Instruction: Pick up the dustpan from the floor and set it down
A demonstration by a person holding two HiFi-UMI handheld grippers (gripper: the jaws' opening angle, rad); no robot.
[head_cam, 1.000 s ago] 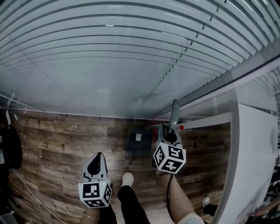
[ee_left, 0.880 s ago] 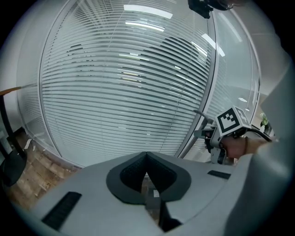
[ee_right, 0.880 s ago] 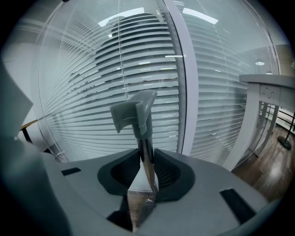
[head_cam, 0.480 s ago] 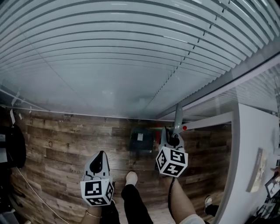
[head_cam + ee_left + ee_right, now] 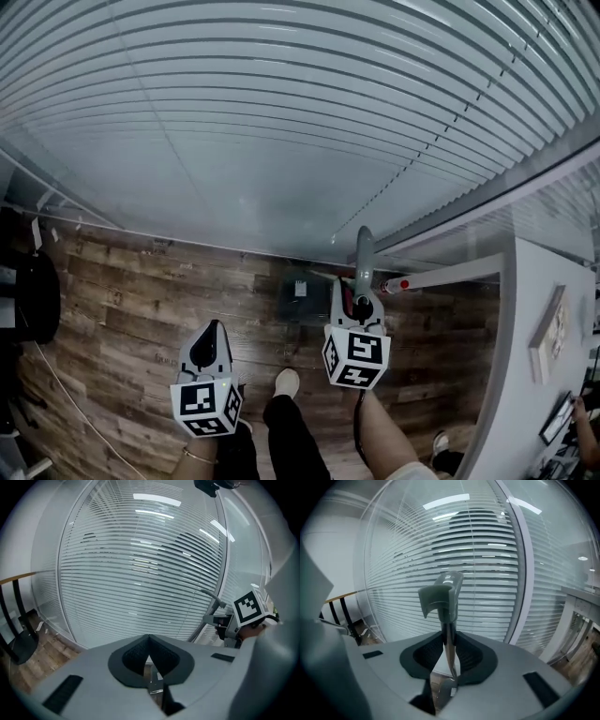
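Note:
The dustpan has a long grey handle (image 5: 364, 251) and a dark pan (image 5: 300, 298) low by the glass wall, over the wooden floor. Whether the pan touches the floor I cannot tell. My right gripper (image 5: 359, 292) is shut on the handle's thin shaft. In the right gripper view the shaft runs up between the pads to the grey grip (image 5: 440, 597). My left gripper (image 5: 208, 330) is to the left of it, shut with nothing in it; its jaws meet at the tip (image 5: 149, 637). The left gripper view shows the right gripper (image 5: 220, 620) at its right edge.
A glass wall with slatted blinds (image 5: 281, 122) fills the front. A white cabinet (image 5: 544, 319) stands at the right, and a white bar with a red knob (image 5: 405, 283) runs along its base. At the left are a black object (image 5: 33, 295) and a floor cable (image 5: 66, 394). The person's shoe (image 5: 286, 382) is between the grippers.
The right gripper has moved left and up with the dustpan handle in it, and the handle now leans a little left. The left gripper has risen slightly. The view has tilted.

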